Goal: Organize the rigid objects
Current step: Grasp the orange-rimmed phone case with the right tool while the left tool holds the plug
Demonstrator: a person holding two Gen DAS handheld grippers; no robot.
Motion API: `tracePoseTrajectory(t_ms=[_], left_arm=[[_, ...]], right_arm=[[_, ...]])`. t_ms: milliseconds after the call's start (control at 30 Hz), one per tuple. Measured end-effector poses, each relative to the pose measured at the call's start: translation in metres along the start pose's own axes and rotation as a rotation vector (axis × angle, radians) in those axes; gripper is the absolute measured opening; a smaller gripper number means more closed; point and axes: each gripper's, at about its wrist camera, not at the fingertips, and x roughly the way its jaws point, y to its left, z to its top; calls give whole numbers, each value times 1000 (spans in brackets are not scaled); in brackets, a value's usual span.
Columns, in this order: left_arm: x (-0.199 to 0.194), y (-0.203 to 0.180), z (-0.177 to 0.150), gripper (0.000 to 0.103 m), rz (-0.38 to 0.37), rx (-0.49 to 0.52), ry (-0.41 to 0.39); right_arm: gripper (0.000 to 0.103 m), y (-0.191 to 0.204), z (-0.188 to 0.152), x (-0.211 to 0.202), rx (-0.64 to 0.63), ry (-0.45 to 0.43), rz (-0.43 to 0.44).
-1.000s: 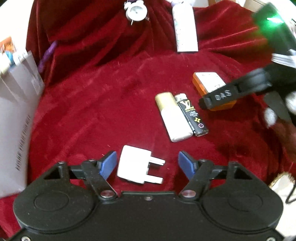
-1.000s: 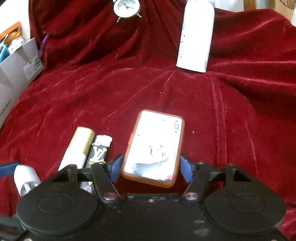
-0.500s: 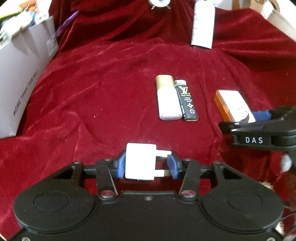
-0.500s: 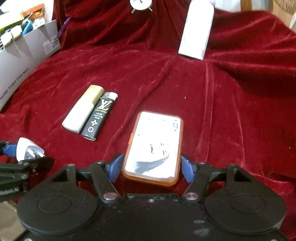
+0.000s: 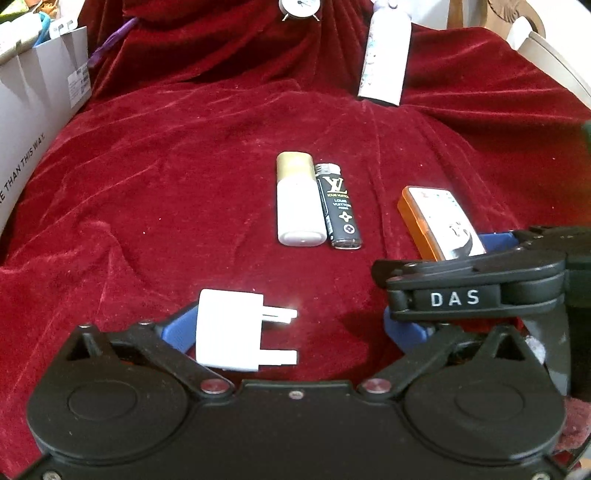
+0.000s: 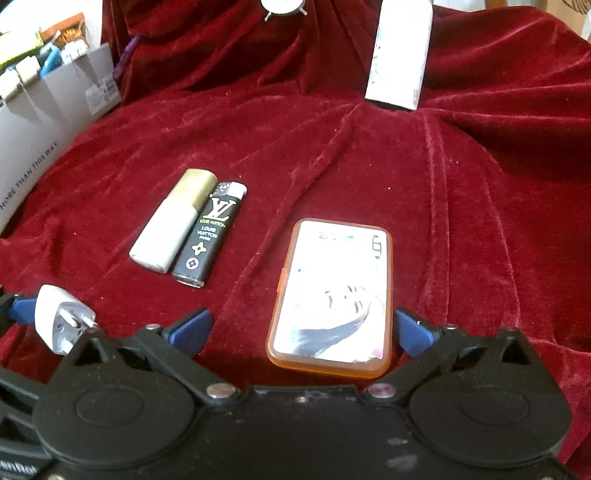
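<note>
A white plug adapter [image 5: 231,328] lies on the red velvet cloth [image 5: 184,184] between the fingers of my left gripper [image 5: 290,332]. Its jaws are opening wide and the right pad stands well off the plug. An orange-rimmed flat case [image 6: 332,291] rests on the cloth inside my right gripper [image 6: 303,328], whose jaws are also opening, with both pads apart from the case. Further out, a white tube with a gold cap [image 5: 297,203] and a black lighter [image 5: 338,206] lie side by side. The plug [image 6: 59,314] also shows at the right wrist view's left edge.
A white bottle [image 5: 386,59] and a small alarm clock [image 5: 299,7] stand at the back of the cloth. A grey cardboard box [image 5: 33,96] full of items borders the left side. Open cloth stretches left of the tube.
Both grippers' jaws have spread wide. The left one closed on the plug half a second ago and has let it go. The right one has let go of the orange case.
</note>
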Motion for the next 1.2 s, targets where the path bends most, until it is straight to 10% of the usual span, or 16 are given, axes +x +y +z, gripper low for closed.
tracePoseTrajectory(t_ms=[233,367,733,800,1200], left_arm=[[3,5,13,96,-15,-27,51],[-5,8,10,48,75,-12,19],[-56,2,4,48,111,-71,-86],[-69,-5,1,48,131,-57,-115],[-52,-10,-5,48,184,-78,-79]], right_arm=[[103,-7,15,3,7,82,39],[64,-9,17,-7,-14,70,22],[59,11,5,-79,-76,-159,20],[23,14,1,-96,-94,-181,31],[25,25,27,-45,-107,-131,-40]])
